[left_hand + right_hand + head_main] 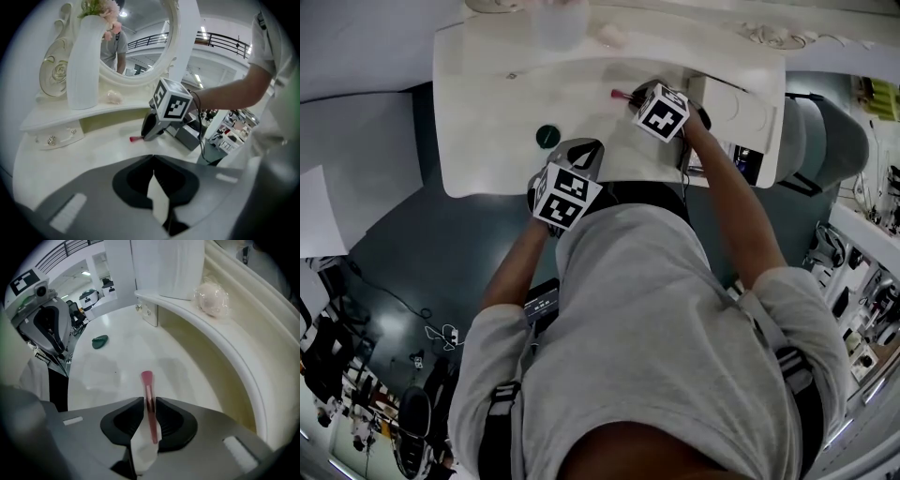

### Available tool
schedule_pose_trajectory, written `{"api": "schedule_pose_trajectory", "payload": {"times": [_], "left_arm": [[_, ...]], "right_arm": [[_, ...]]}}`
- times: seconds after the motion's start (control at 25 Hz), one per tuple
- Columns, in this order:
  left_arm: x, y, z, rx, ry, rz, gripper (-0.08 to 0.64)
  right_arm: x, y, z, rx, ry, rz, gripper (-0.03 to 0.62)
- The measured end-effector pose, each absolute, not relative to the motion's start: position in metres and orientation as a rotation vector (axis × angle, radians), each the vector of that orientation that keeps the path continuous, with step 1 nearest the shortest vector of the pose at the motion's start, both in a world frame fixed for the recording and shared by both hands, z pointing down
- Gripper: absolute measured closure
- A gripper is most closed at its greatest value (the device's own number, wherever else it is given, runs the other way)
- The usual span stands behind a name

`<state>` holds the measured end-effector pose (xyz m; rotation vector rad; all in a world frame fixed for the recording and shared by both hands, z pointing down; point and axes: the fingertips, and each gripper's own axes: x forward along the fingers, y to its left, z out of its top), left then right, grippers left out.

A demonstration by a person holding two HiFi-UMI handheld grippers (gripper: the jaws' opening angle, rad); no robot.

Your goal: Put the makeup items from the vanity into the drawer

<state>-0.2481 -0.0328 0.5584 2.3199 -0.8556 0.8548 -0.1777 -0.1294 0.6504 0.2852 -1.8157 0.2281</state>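
Pick step. Right gripper (150, 401) is part open and straddles the pink brush (147, 378), which lies mid-frame on the vanity (117, 366), unclamped. Left gripper (153, 161) is closed, empty. Next: close on the handle, lift.

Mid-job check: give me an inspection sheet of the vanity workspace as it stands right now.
Surface: white vanity top, mostly bare.
Job's things: pink makeup brush lying on the top; dark green round item apart from it, nearer the left gripper; wrapped pink puff on the raised shelf.
Clutter: white vase with flowers on the shelf.
Grippers: left gripper shut, empty; right gripper jaws apart, straddling the brush.
Cables: black cable hanging by the right arm.
Surroundings: oval mirror behind the shelf.
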Motion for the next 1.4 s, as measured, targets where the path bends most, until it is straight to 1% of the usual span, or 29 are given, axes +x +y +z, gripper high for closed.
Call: {"api": "schedule_pose_trajectory", "payload": {"times": [0.04, 0.08, 0.32, 0.56, 0.68, 0.84, 0.92, 1.08, 1.4], "left_arm": [[-0.249, -0.033, 0.56, 2.314, -0.857, 0.853, 0.558], [-0.249, -0.033, 0.561, 2.31, -0.857, 0.854, 0.557], [-0.24, -0.038, 0.565, 2.322, -0.84, 0.863, 0.557], [-0.23, -0.05, 0.561, 2.339, -0.845, 0.861, 0.557], [-0.227, -0.057, 0.561, 2.334, -0.858, 0.847, 0.557], [-0.222, -0.065, 0.559, 2.326, -0.868, 0.824, 0.558], [-0.217, -0.069, 0.556, 2.338, -0.861, 0.824, 0.557], [-0.2, -0.079, 0.547, 2.384, -0.845, 0.829, 0.558], [-0.132, -0.086, 0.523, 2.508, -0.687, 0.844, 0.557]], "right_arm": [[-0.178, -0.13, 0.65, 0.29, -1.822, 0.229, 0.516], [-0.178, -0.131, 0.65, 0.298, -1.829, 0.229, 0.546], [-0.176, -0.136, 0.65, 0.362, -1.883, 0.277, 0.546], [-0.179, -0.137, 0.622, 0.466, -1.973, 0.294, 0.546], [-0.182, -0.139, 0.602, 0.588, -2.056, 0.378, 0.546], [-0.179, -0.14, 0.576, 0.788, -2.167, 0.572, 0.546], [-0.173, -0.14, 0.564, 0.883, -2.203, 0.646, 0.546], [-0.151, -0.135, 0.538, 1.02, -2.239, 0.654, 0.546], [-0.101, -0.111, 0.49, 1.204, -2.236, 0.674, 0.546]]}}
